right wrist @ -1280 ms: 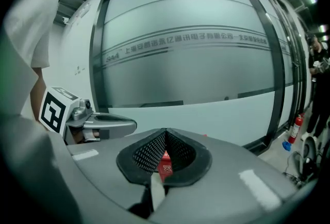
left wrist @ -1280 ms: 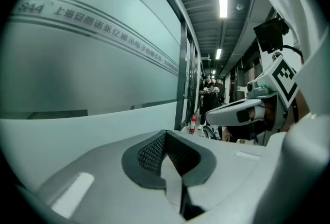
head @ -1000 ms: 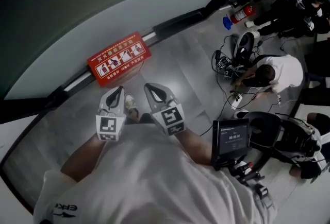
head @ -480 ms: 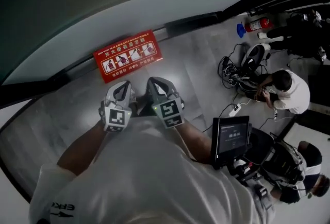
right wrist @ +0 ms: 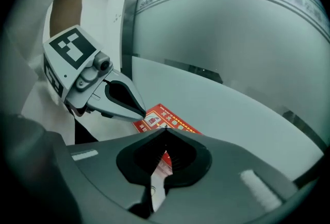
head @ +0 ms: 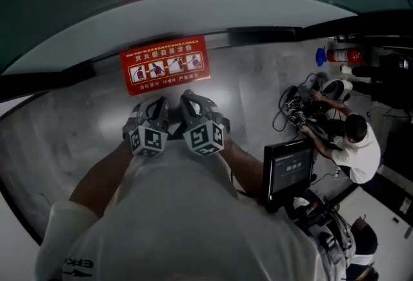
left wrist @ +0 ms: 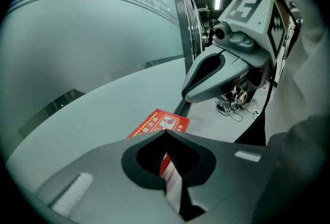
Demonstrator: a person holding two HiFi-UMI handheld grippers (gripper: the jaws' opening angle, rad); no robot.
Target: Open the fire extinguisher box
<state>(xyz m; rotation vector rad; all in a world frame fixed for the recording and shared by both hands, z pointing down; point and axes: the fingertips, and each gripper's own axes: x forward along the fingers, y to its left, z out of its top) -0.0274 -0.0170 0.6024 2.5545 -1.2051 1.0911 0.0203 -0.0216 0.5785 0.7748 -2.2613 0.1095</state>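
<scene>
Low against the frosted glass wall, flat on the grey floor: red fire extinguisher box, lid down. Just short of it, left claw and right claw, pinched shut, empty, side by side. Likely to skid off the slick lid or knock together unless opened first.
</scene>
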